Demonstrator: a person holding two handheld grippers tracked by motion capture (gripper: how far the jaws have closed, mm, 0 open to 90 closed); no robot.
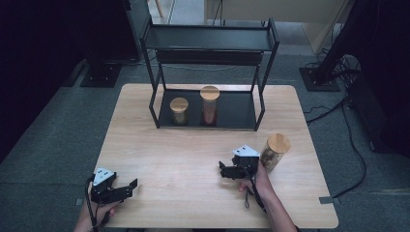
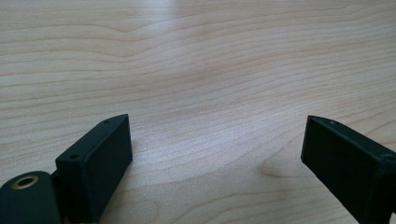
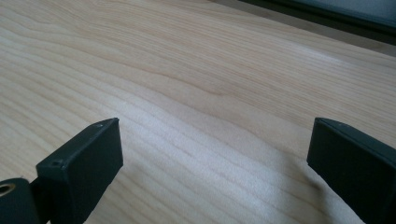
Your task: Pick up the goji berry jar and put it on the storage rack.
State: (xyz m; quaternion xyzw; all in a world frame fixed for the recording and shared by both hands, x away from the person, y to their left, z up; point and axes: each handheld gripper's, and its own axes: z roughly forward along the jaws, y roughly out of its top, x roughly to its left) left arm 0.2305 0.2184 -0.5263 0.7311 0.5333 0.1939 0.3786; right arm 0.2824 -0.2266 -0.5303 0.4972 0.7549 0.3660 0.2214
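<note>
Both claws spread, nothing betw.: left claw (image 1: 129, 185) nr front table (image 1: 193, 159) edge, right claw (image 1: 223, 170) beside jar (image 1: 274, 152).

The bench (image 1: 193, 159) is pale wood, smooth and matt. The rack (image 1: 208, 43) looks like matt black metal. Glossy glass jar (image 1: 274, 151) has a wooden lid. Both claws' jaws are matt black plastic.

Between our two grippers and the black rack (image 1: 208, 72) we have a wide stretch of bare table (image 1: 193, 150) to pass over. The jar (image 1: 274, 151) just beside our right gripper (image 1: 223, 170) blocks its right side. Under the rack, two jars (image 1: 180, 110) stand near each other between the legs, leaving gaps at either end of the base.
</note>
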